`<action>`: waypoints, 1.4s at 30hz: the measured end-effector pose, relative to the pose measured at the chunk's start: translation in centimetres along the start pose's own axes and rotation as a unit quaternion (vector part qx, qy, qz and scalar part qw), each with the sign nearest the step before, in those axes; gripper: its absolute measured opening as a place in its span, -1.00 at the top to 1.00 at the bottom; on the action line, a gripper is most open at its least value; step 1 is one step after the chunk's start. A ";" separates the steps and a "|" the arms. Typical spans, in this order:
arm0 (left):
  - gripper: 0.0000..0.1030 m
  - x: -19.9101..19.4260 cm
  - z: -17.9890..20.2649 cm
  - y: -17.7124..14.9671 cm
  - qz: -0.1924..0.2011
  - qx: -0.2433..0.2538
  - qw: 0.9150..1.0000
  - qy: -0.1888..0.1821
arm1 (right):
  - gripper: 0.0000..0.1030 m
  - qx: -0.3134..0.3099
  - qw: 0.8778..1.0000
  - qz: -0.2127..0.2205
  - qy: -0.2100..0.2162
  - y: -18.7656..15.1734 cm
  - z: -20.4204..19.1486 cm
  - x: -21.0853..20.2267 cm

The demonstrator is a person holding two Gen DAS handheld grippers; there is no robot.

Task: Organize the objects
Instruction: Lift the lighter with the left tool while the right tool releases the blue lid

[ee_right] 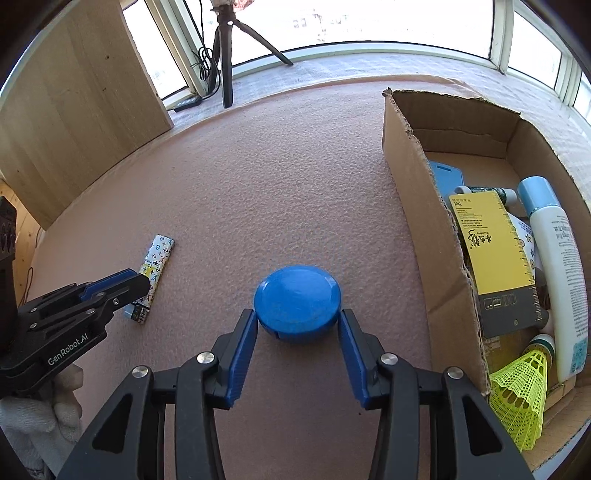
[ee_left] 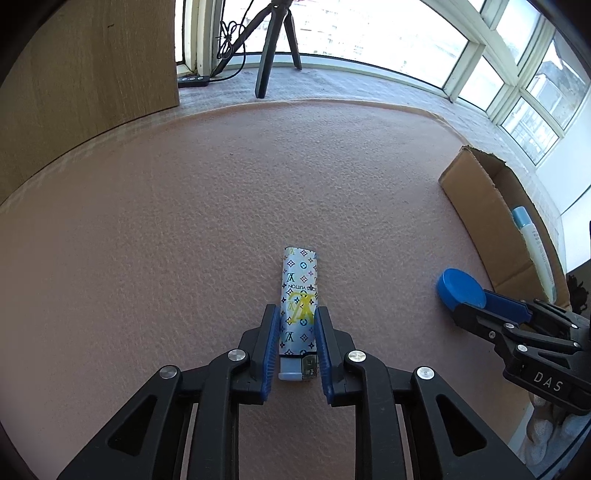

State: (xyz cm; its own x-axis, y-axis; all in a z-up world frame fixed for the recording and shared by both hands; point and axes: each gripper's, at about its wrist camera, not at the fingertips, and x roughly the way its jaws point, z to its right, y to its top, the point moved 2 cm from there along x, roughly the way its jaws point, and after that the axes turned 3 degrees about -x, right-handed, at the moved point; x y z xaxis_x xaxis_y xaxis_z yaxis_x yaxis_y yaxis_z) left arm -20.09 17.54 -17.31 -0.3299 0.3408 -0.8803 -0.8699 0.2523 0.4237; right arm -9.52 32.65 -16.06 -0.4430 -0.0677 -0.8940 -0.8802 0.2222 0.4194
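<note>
Lighter (ee_left: 298, 310) lies flat on the pink mat (ee_left: 184, 221) in the lower middle of the left wrist view, its long side pointing away from the camera and its metal-and-grey head nearest the lens. The left gripper (ee_left: 297, 347) straddles its near half: the two blue pads sit close along either side of the patterned body, the jaws drawn narrow around it, though whether they actually press on it cannot be told. In the right wrist view the same lighter (ee_right: 153, 271) shows at lower left, partly covered by the left gripper (ee_right: 129, 291) coming in from the frame's left edge.

In the right wrist view a round blue tin (ee_right: 297, 306) sits on the mat (ee_right: 277, 184) at lower centre. The right gripper (ee_right: 298, 325) frames its near half, jaws fairly wide, with a pad just beside each flank of the tin; the left pad looks to be touching or nearly so, and a thin gap shows at the right pad. The left wrist view shows this tin (ee_left: 460, 288) at right, with the right gripper (ee_left: 480, 306) reaching in from the lower right.

A cardboard box (ee_right: 406, 166) stands open at the right of the right wrist view, just beside the tin. Inside lie a white bottle with a pale blue cap (ee_right: 557, 266), a yellow card package (ee_right: 495, 258) and a yellow-green shuttlecock (ee_right: 521, 395) at the near end. A tripod (ee_right: 227, 55) stands beyond the mat at upper centre, by the window (ee_right: 369, 22), and a wooden panel (ee_right: 74, 110) fills the upper left.
</note>
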 end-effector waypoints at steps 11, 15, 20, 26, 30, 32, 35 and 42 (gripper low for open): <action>0.53 1.0 0.4 0.8 0.000 0.012 1.000 0.014 | 0.22 -0.008 1.000 0.011 0.009 -0.1 -0.1 -1.2; 0.53 0.2 0.3 0.4 0.000 -0.006 1.000 0.001 | 0.41 -0.013 1.000 0.019 0.015 -0.2 0.0 -2.0; 0.53 -0.8 1.1 0.4 0.010 0.001 1.000 0.002 | 0.96 -0.028 1.000 0.010 0.002 0.0 0.3 -1.8; 0.53 -1.0 0.9 -0.1 0.012 -0.007 1.000 0.007 | 0.59 0.004 0.998 -0.013 0.058 -0.4 0.8 -0.4; 0.53 -1.1 0.7 -0.8 0.013 -0.007 1.000 0.005 | 0.33 0.012 0.999 -0.010 0.030 0.0 0.3 0.1; 0.52 -1.2 0.5 -1.1 0.014 -0.003 1.000 0.008 | 0.27 0.013 1.000 -0.005 -0.001 0.0 0.0 0.4; 0.52 -1.3 0.0 -1.4 0.016 0.003 1.000 0.014 | 0.19 0.034 0.999 0.017 -0.035 -0.1 0.0 0.5; 0.52 -1.4 -0.9 -1.9 0.009 0.018 1.000 0.002 | -0.01 0.070 0.989 0.051 -0.118 0.4 0.1 2.2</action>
State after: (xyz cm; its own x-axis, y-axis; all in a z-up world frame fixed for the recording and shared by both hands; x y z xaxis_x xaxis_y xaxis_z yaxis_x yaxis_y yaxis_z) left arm -18.27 15.75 -17.10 -0.3467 0.3419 -0.8735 -0.8500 0.2791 0.4467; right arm -10.79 32.67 -17.89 -0.4612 0.1862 -0.8675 -0.7937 0.3504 0.4972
